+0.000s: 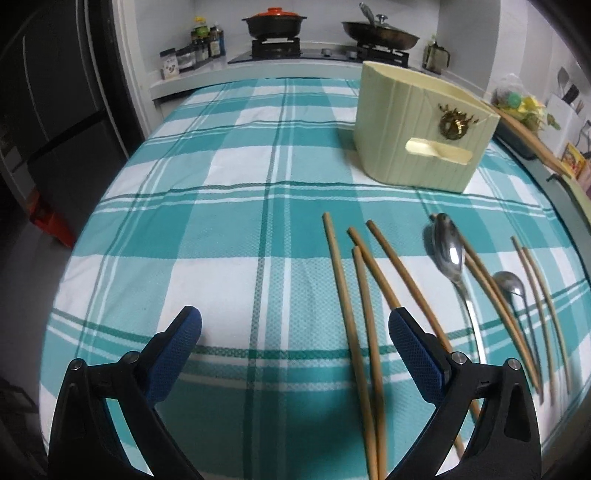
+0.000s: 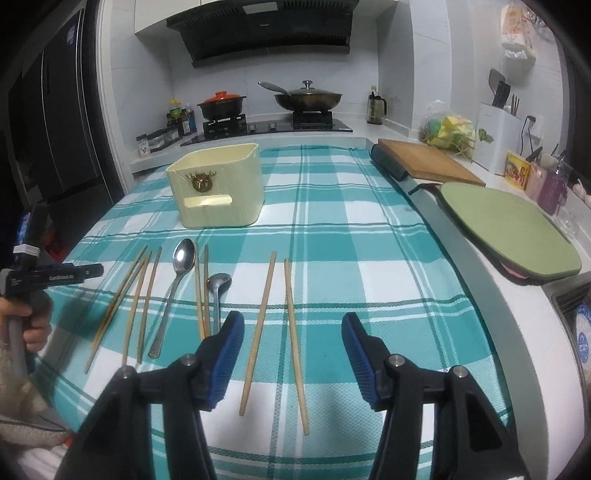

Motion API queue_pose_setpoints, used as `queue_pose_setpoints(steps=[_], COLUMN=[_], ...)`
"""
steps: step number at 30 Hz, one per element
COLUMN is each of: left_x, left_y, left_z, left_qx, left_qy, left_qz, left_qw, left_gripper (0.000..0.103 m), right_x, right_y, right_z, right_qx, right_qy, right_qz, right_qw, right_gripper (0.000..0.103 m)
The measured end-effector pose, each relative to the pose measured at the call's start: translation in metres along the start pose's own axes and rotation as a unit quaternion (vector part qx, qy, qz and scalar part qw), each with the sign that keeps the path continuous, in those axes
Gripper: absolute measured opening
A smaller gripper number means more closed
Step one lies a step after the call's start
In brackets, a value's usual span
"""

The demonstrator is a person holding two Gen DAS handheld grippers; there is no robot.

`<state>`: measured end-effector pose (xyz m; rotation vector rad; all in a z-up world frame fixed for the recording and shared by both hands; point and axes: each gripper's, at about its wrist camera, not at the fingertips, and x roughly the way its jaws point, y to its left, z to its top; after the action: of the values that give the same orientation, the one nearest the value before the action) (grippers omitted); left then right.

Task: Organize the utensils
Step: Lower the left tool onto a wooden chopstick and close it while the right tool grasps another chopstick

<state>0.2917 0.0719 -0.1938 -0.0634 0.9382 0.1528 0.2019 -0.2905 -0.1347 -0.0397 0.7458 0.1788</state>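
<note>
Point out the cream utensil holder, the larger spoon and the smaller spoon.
Cream utensil holder point(image 2: 218, 206): right wrist view, on its front wall below the gold emblem.
Larger spoon point(image 2: 183, 255): right wrist view, on its bowl.
Smaller spoon point(image 2: 218, 282): right wrist view, on its bowl.

Ahead of us, past the teal-and-white checked tablecloth point(image 2: 332, 229), a pale counter point(image 2: 369, 131) carries the gas hob point(image 2: 266, 127) against a white tiled wall point(image 2: 147, 81). On it we see a black pot with a red lid point(image 2: 221, 105) and a lidded wok point(image 2: 307, 99), under a dark extractor hood point(image 2: 266, 29). To our left stands a dark fridge point(image 2: 55, 147); to our right lies a wooden cutting board point(image 2: 428, 162).
</note>
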Motion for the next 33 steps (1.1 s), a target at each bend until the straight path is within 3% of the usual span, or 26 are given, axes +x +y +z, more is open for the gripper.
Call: queue_pose_setpoints(steps=[5,13,16,24,26,29,33], left_x=[0.024,0.043,0.039,0.015,0.010,0.007,0.012], left_y=[0.000,0.000,0.006,0.007,0.008,0.016,0.026], left_z=[0.006,0.001,-0.004,-0.025,-0.030,-0.033,-0.028], left_qx=[0.001,0.010,0.005,0.053,0.068,0.080,0.083], left_qy=[0.008,0.028,0.032,0.034,0.039,0.051,0.064], left_qz=[0.031,0.032,0.008,-0.026,-0.028,-0.037,-0.032], left_qw=[0.9995,0.9991,0.9994,0.9977,0.9965,0.9948,0.9940], left_gripper=[0.100,0.097,0.084,0.025,0.020,0.024,0.051], right_x=[0.013,0.044,0.060,0.106,0.118,0.124,0.129], right_y=[0.003,-0.004,-0.006,0.000,0.001,0.003,0.002], right_z=[0.000,0.010,0.009,-0.006,-0.012,-0.013,-0.008], right_qx=[-0.007,-0.014,-0.018,-0.048,-0.063,-0.081,-0.086], right_qy=[0.012,0.046,0.068,0.154,0.174,0.173,0.181], right_qz=[0.003,0.006,0.012,0.023,0.015,0.012,0.020], right_qw=[1.000,0.999,0.997,0.987,0.983,0.981,0.979], right_gripper=[0.056,0.056,0.056,0.056,0.047,0.046,0.046])
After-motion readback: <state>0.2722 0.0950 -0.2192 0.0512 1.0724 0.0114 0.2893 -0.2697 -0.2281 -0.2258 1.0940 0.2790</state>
